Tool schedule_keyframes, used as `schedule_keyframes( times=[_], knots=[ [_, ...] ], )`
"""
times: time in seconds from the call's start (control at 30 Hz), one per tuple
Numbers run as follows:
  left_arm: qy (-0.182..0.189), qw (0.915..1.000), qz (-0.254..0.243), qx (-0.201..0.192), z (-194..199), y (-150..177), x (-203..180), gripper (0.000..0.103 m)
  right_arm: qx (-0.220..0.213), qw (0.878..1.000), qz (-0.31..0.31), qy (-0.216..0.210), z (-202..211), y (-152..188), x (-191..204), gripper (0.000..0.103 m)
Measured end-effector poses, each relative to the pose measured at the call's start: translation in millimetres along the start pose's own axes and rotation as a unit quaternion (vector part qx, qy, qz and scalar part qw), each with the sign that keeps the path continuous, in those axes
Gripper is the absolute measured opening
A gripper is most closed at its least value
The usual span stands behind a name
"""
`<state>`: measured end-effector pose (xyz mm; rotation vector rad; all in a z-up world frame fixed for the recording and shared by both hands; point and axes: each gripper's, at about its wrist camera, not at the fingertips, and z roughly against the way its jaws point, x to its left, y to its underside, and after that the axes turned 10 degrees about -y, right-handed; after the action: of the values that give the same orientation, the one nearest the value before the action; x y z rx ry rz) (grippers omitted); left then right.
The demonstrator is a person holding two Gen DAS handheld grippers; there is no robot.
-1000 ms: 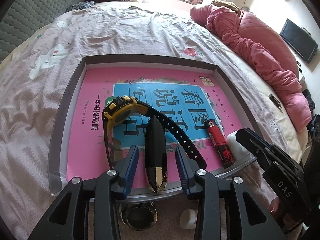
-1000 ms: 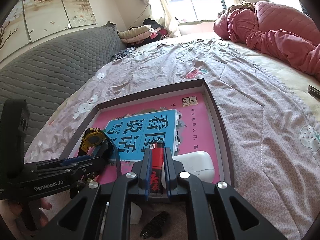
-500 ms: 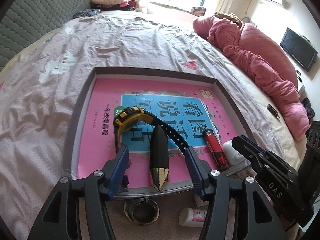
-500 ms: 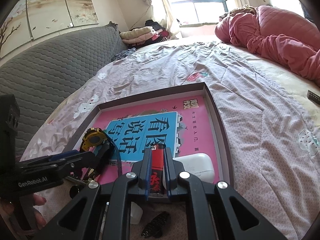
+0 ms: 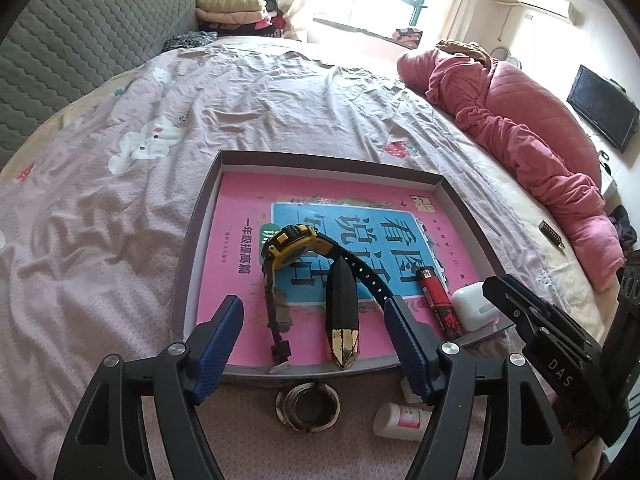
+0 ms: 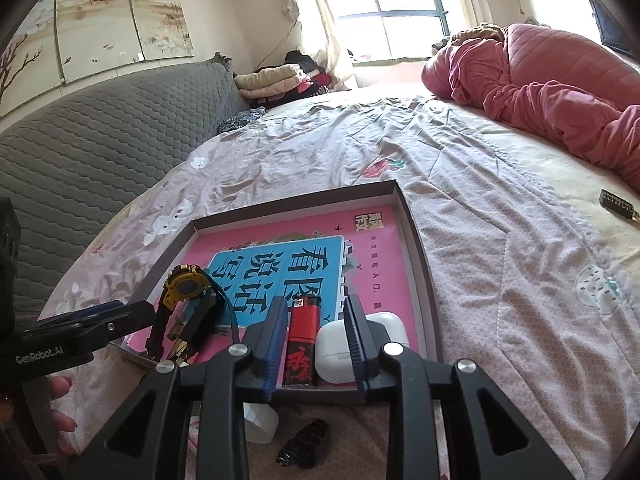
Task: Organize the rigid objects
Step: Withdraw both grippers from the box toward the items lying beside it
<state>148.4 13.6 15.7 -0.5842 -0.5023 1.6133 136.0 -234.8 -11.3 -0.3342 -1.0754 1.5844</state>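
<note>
Bed w/ tray; left gripper spread wide, right gripper opening, both holding nothing.

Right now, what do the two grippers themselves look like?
Both are matte black plastic frames with triangular cut-outs and silver screw heads. Each finger carries a ribbed blue pad. The left gripper seen from the right wrist camera bears white lettering "GenRobot.AI" on its side; the right gripper seen from the left wrist camera shows "DAS". No cables show. A bare hand shows below the left gripper; no sleeve is visible.
</note>
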Motion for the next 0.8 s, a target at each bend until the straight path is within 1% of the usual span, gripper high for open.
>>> schedule_keyframes(
  times=[0.07,0.13,0.27,0.4,0.53,0.67,0.8],
  knots=[
    [-0.004,1.0,0.001,-0.001,3,1,1,0.075,-0.002,1.0,0.001,0.001,3,1,1,0.035],
    [-0.007,1.0,0.004,-0.003,5,3,2,0.075,-0.002,1.0,0.003,0.005,4,1,2,0.042],
    [-0.01,0.9999,0.001,-0.007,11,5,1,0.075,-0.004,1.0,0.007,0.011,8,3,4,0.044],
    [-0.011,0.9999,-0.002,-0.011,15,8,0,0.075,-0.011,1.0,0.007,0.02,15,5,4,0.051],
    [-0.018,0.9997,-0.008,-0.017,20,12,-2,0.077,-0.011,1.0,0.004,0.024,21,7,4,0.052],
    [-0.024,0.9996,-0.008,-0.013,22,16,-1,0.078,-0.007,0.999,0.006,0.031,25,12,5,0.055],
    [-0.021,0.9997,-0.002,-0.009,24,20,3,0.078,-0.01,0.999,0.008,0.036,29,13,7,0.056]
  ],
)
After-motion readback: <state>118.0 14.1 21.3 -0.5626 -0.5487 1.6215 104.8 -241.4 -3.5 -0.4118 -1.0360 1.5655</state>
